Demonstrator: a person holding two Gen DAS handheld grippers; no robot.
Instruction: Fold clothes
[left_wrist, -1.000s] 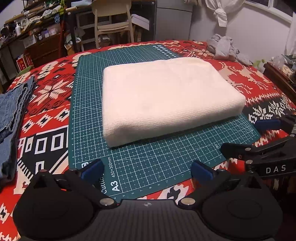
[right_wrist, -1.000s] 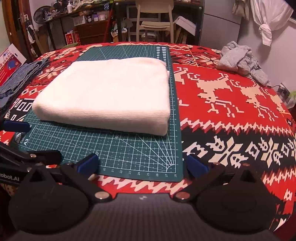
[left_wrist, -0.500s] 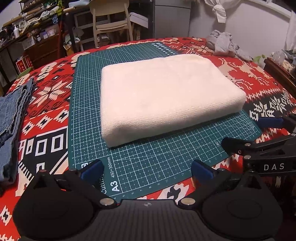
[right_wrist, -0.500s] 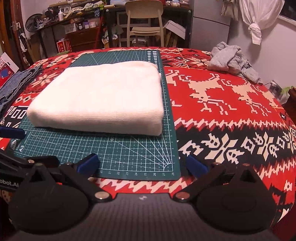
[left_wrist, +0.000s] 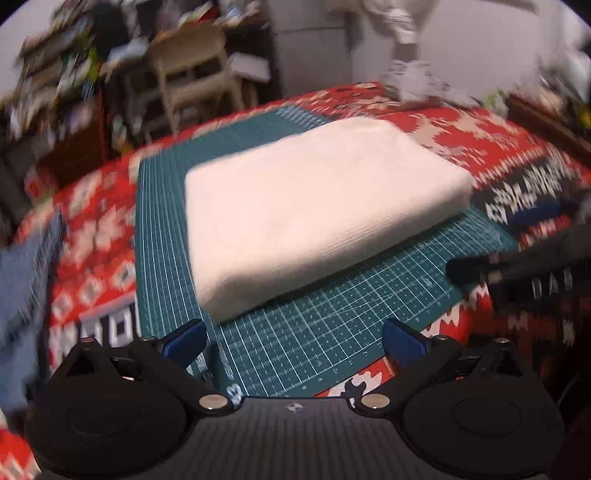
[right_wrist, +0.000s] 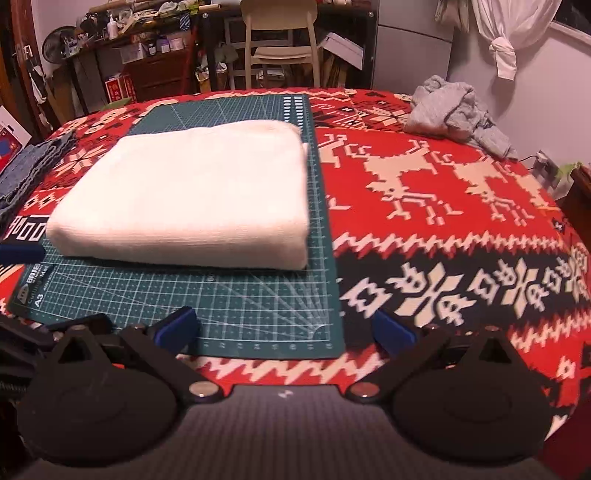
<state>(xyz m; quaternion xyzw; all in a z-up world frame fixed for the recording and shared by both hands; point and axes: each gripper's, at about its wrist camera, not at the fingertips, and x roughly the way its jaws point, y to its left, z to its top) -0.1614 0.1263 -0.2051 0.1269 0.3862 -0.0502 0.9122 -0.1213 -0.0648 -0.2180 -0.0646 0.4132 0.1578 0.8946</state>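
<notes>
Towel (right_wrist: 192, 192), folded white, lay on the cutting mat (right_wrist: 258, 306); left gripper (left_wrist: 293, 341) and right gripper (right_wrist: 284, 330) gaped wide, empty.

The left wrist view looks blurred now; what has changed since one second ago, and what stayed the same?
Only the left gripper moved: its view is motion-blurred and swings toward the left. Nothing was gripped or released; both it and the right gripper stay open and empty. The folded white towel still lies on the green cutting mat, and the grey garment and blue cloth are unmoved.
</notes>
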